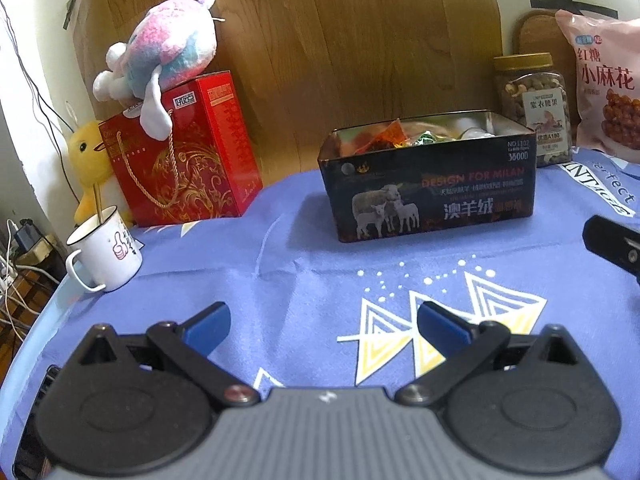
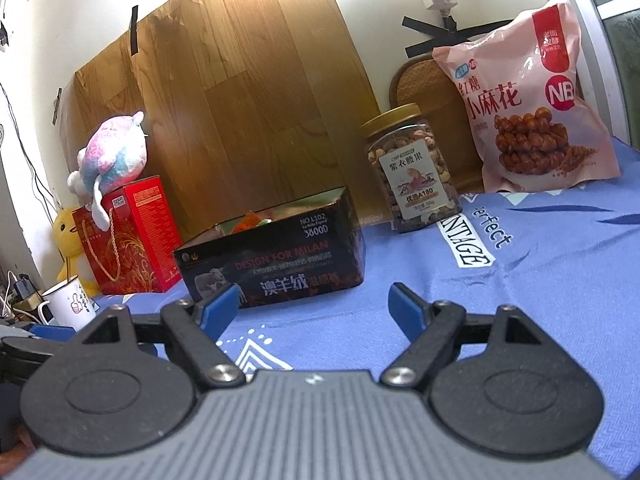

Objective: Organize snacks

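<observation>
The left gripper (image 1: pixel 323 322) is hovering low over the blue patterned cloth (image 1: pixel 280 280) covering the bench, its blue-padded fingers (image 1: pixel 210 322) standing wide apart with nothing between them. Straight ahead of it, well apart from the fingertips, the open black tin (image 1: pixel 430 196) printed with sheep is sitting on the cloth, holding wrapped snacks (image 1: pixel 394 136) in orange, red and green. Ahead and to the right of this gripper, just behind the tin's far corner, the jar of nuts (image 1: pixel 534 108) with a gold lid is standing upright, and the pink bag of twisted dough snacks (image 1: pixel 604 88) is leaning further right. Ahead to the left, a red gift box (image 1: pixel 188 152) is carrying a pastel plush toy (image 1: pixel 164 52), with a yellow plush duck (image 1: pixel 86 160) beside it and a white enamel mug (image 1: pixel 106 248) nearer the gripper. The right gripper (image 2: pixel 314 306) is likewise hovering over the cloth with its fingers spread and empty; from it the tin (image 2: pixel 276 256) is lying ahead and slightly left, the nut jar (image 2: pixel 412 168) ahead to the right, and the pink bag (image 2: pixel 536 100) further right against the wall.
</observation>
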